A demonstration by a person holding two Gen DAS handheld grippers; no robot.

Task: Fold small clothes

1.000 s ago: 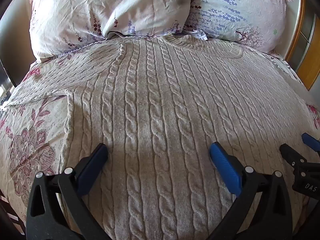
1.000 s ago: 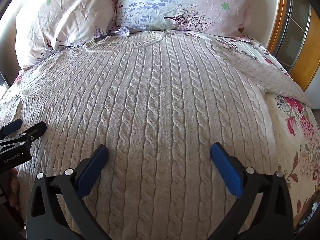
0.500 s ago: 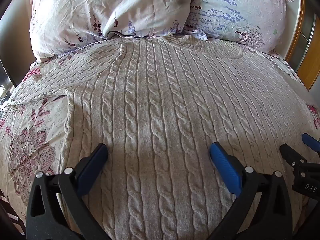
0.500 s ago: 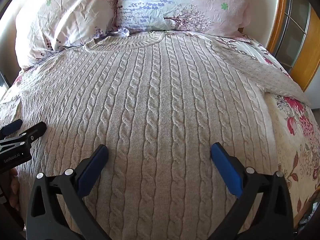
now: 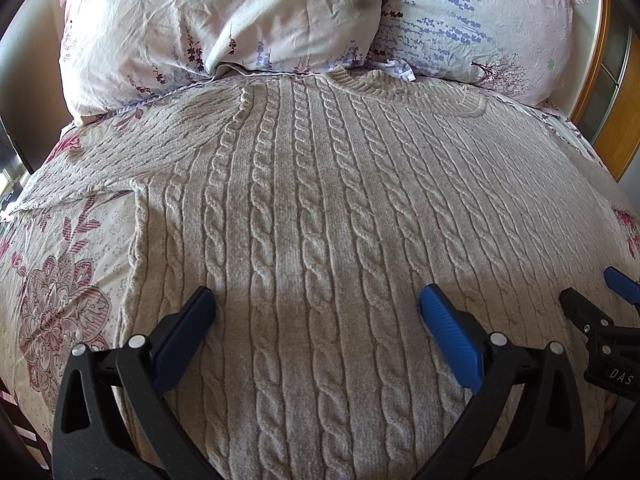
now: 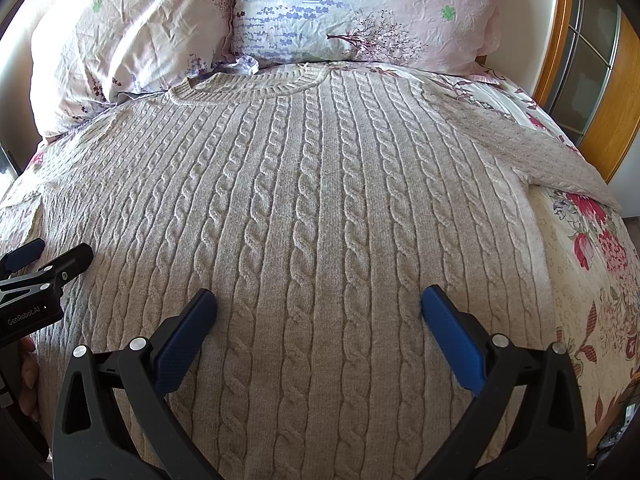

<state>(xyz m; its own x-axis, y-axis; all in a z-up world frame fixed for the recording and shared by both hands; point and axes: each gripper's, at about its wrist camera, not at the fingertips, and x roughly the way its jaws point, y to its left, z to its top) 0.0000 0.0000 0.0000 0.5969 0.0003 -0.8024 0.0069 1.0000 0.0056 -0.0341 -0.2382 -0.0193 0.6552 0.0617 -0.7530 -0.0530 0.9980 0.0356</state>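
Beige cable-knit sweater flat, sleeves out; L gripper & R gripper wide apart, holding nothing.

Daylight was bright and soft, washing the pillows pale. A grey shadow band lay across the near sweater in both views. Focus was sharp; fisheye bending and dark vignetting marked the corners.

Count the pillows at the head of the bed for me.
2: left pillow behind the sweater's left shoulder, right pillow behind its collar. Others may sit outside view.
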